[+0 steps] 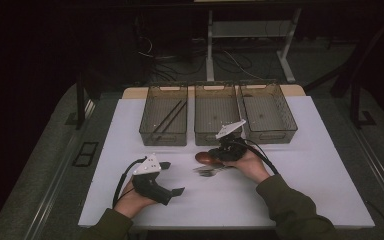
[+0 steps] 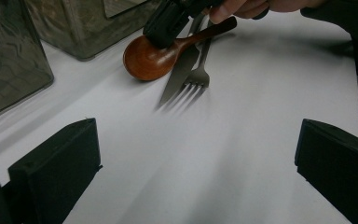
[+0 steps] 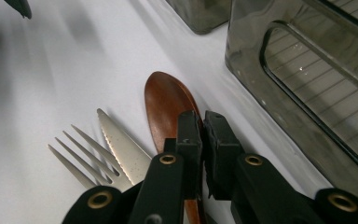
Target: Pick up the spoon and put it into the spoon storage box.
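On the white table in the high view, the right gripper (image 1: 219, 151) pinches the brown wooden spoon (image 1: 204, 158) before the bins, the left gripper view confirms this grip, its own jaws wide, so lifting likely follows.

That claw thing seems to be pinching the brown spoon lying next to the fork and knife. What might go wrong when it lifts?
1. The right gripper pinches the brown wooden spoon on its thin neck, so the heavy bowl may swing or slip out.
2. The serrated steel knife and steel fork lie right beside the spoon; lifting could drag or scatter them.
3. The smoky plastic bin stands close, so a swinging spoon might knock its wall.
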`<state>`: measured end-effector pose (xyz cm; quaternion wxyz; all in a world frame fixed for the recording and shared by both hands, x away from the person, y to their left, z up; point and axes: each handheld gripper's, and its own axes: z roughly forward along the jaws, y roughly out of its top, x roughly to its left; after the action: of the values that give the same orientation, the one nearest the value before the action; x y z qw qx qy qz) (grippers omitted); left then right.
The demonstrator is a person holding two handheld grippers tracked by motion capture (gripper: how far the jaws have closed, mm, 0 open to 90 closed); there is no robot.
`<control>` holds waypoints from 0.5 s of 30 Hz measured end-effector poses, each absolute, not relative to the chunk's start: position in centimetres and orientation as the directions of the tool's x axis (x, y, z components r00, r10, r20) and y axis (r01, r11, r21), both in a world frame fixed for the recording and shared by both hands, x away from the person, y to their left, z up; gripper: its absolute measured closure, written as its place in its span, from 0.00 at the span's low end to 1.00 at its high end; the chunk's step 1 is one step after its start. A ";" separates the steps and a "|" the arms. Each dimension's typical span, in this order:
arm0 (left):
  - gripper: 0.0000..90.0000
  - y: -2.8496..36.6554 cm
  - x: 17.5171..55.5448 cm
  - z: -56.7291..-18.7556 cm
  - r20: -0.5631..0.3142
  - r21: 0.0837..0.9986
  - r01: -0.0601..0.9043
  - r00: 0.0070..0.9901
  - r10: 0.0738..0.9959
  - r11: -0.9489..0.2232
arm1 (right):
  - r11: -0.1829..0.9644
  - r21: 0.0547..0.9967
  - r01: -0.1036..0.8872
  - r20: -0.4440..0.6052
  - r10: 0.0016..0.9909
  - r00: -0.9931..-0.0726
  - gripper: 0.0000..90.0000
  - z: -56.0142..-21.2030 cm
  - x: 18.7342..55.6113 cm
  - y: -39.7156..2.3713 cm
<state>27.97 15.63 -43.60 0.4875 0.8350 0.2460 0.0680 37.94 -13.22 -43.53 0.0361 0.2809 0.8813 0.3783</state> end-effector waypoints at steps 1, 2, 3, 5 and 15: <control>0.00 15.6 28.0 -43.6 -0.126 0.849 0.344 0.870 0.477 -0.402 | 0.556 0.686 0.470 0.151 0.523 -0.839 0.94 -43.5 37.9 -13.3; 0.00 15.6 28.0 -43.6 -0.126 0.849 0.344 0.870 0.477 -0.402 | 0.556 0.686 0.469 0.150 0.523 -0.839 0.94 -43.4 37.9 -13.3; 0.00 15.6 28.0 -43.6 -0.127 0.850 0.344 0.869 0.478 -0.400 | 0.555 0.687 0.469 0.151 0.522 -0.839 0.94 -43.4 37.9 -13.3; 0.00 15.6 28.0 -43.6 -0.127 0.851 0.343 0.870 0.477 -0.398 | 0.556 0.687 0.468 0.148 0.524 -0.839 0.94 -43.3 37.8 -13.3; 0.00 15.7 27.9 -43.5 -0.130 0.852 0.343 0.870 0.475 -0.396 | 0.552 0.693 0.463 0.147 0.520 -0.841 0.94 -42.6 37.7 -13.6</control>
<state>27.93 15.68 -43.51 0.4916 0.8327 0.2458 0.0672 37.73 -13.60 -42.57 0.0375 0.2794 0.8801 0.3820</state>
